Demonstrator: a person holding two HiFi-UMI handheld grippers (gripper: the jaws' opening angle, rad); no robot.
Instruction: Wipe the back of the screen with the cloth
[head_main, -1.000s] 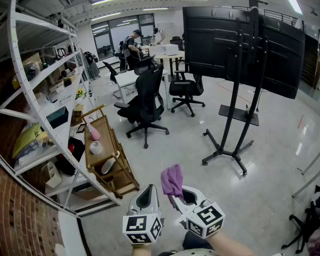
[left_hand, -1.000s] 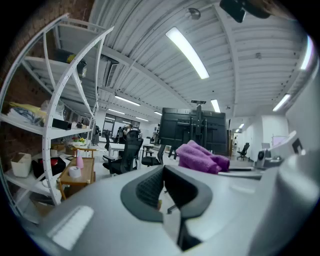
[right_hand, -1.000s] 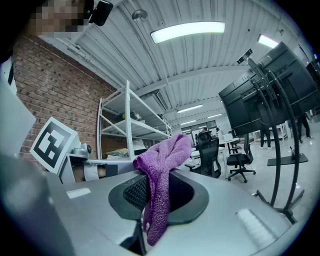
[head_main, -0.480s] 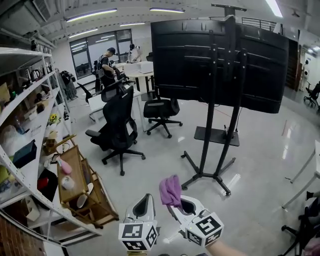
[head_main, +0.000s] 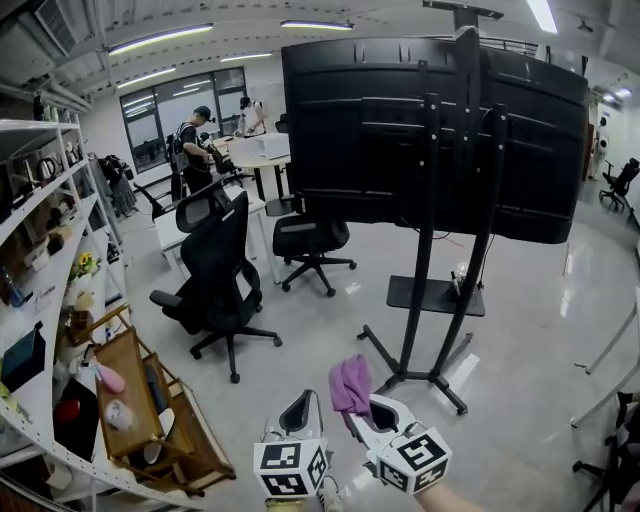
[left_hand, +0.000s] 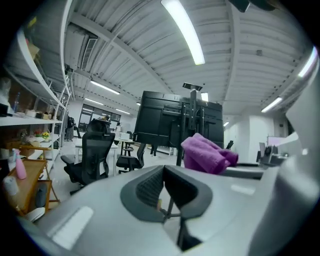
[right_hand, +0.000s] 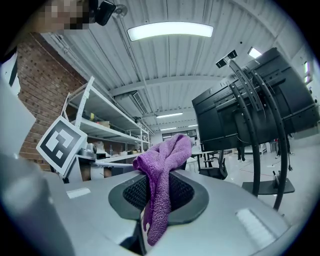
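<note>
The screen (head_main: 430, 130) is a large black panel on a wheeled black stand (head_main: 425, 300), and its back faces me ahead and to the right. A purple cloth (head_main: 351, 385) sticks up from my right gripper (head_main: 362, 408), which is shut on it low in the head view. In the right gripper view the cloth (right_hand: 162, 165) hangs between the pads of the right gripper (right_hand: 155, 190), with the screen (right_hand: 240, 110) to the right. My left gripper (head_main: 298, 408) is beside it, shut with nothing in it. In the left gripper view its jaws (left_hand: 162, 175) meet, and the cloth (left_hand: 205, 154) and the screen (left_hand: 160, 117) lie beyond.
The stand's legs (head_main: 440, 385) spread over the floor just ahead of the grippers. Black office chairs (head_main: 215, 275) stand to the left, with white tables behind. White shelves (head_main: 40, 250) and a wooden cart (head_main: 140, 415) line the left side. People (head_main: 190, 145) stand far back.
The view has come closer to the screen, which now fills more of the upper picture. The shelves and cart slid off to the left. Both grippers keep the same hold.
</note>
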